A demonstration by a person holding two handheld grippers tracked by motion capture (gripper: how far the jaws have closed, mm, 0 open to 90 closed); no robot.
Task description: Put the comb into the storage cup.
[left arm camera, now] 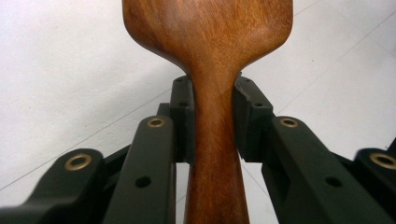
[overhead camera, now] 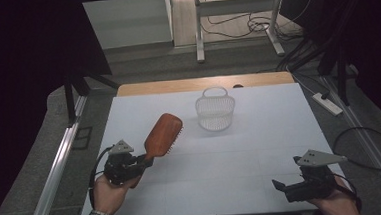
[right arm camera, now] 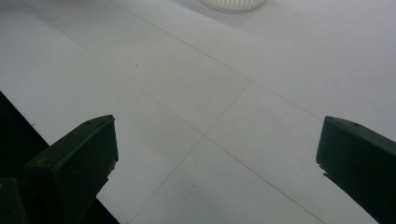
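Note:
A wooden hairbrush [overhead camera: 163, 133] with dark bristles on its right side is held off the white table, head pointing up and away. My left gripper [overhead camera: 144, 162] is shut on its handle; in the left gripper view the black pads [left arm camera: 183, 116] press both sides of the brown handle [left arm camera: 215, 135]. A white mesh basket [overhead camera: 216, 112] with a loop handle stands on the table beyond the brush, its rim showing at the top of the right gripper view [right arm camera: 232, 4]. My right gripper [overhead camera: 279, 186] rests low at the near right, jaws wide apart with nothing between them [right arm camera: 217, 154].
The white table top [overhead camera: 261, 148] has a wooden strip along its far edge. A white power strip [overhead camera: 327, 103] and cables lie on the floor to the right. Metal rails run along both sides of the table.

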